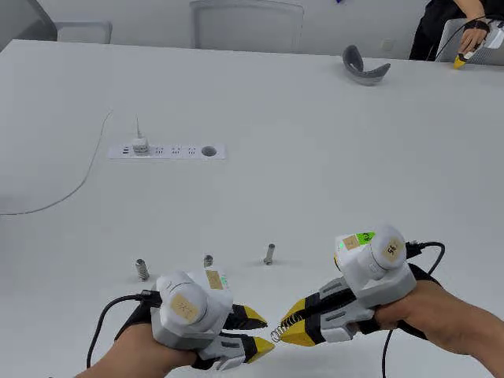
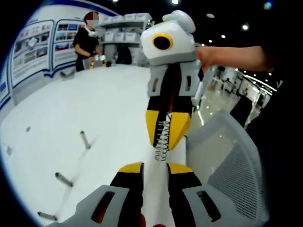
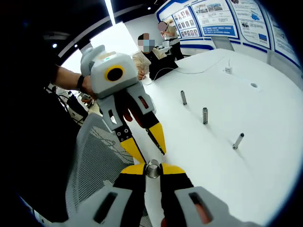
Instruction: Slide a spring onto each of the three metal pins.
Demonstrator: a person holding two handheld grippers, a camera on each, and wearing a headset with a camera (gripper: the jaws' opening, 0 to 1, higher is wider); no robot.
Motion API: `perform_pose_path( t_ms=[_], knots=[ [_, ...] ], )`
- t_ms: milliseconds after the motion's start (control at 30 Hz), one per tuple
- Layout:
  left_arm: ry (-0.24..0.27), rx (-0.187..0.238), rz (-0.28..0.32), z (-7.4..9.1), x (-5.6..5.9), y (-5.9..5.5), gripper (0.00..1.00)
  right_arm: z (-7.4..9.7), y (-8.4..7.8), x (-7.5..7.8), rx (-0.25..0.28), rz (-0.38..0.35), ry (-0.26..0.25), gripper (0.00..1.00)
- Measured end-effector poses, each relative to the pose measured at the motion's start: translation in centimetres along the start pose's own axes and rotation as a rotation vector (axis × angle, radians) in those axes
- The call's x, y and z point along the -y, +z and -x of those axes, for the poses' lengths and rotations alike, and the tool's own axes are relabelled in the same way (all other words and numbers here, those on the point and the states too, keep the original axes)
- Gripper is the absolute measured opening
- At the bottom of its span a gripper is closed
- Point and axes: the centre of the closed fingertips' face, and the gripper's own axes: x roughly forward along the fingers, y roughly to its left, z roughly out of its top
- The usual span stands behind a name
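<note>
Progress check: two down, one to go, far as I can tell. My right gripper (image 1: 295, 323) is pinched shut on the last spring (image 2: 162, 140), which sticks out past the tips, up off the table (image 1: 331, 157) and near my edge of it. My left gripper (image 1: 262, 331) has its jaws apart with nothing in them, tips pointing at the spring's free end, just beside it. Out in front, the left pin (image 1: 142, 269) and the middle pin (image 1: 208, 261) both look wrapped in coils, clearer in the right gripper view than from my head. The right pin (image 1: 269, 253) is bare metal, leaning a little. So what's left, I reckon: carry this spring over to that bare pin, line up the open end and slide it down.
</note>
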Motion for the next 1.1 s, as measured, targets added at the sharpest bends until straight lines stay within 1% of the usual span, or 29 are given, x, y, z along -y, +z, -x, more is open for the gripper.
perform_pose_path(
  t_ms=[133,233,367,533,700,933,1033,1100],
  knots=[
    [0.025,0.002,0.016,0.2,-0.7,-0.3,0.21,0.1,-0.9,0.8,-0.015,-0.015,-0.040,0.12],
    [0.040,0.000,0.013,0.3,-1.0,-0.6,0.22,0.2,-1.4,1.7,-0.023,-0.046,-0.079,0.12],
    [0.070,-0.003,0.031,0.6,-1.7,-1.3,0.24,0.5,-1.9,2.5,-0.026,-0.062,-0.114,0.12],
    [0.101,-0.006,0.053,1.0,-2.4,-2.0,0.26,0.8,-2.3,3.2,-0.037,-0.064,-0.138,0.12],
    [0.131,-0.004,0.072,1.4,-3.2,-2.4,0.29,1.0,-2.8,3.9,-0.049,-0.077,-0.160,0.12],
    [0.174,0.008,0.097,2.0,-4.1,-2.5,0.33,1.1,-2.9,5.0,-0.067,-0.081,-0.185,0.13],
    [0.186,0.007,0.103,2.2,-4.5,-2.5,0.36,1.1,-3.0,5.3,-0.070,-0.080,-0.183,0.13],
    [0.193,0.004,0.105,2.3,-4.6,-2.6,0.38,1.1,-3.2,5.6,-0.081,-0.075,-0.189,0.13]
  ],
)
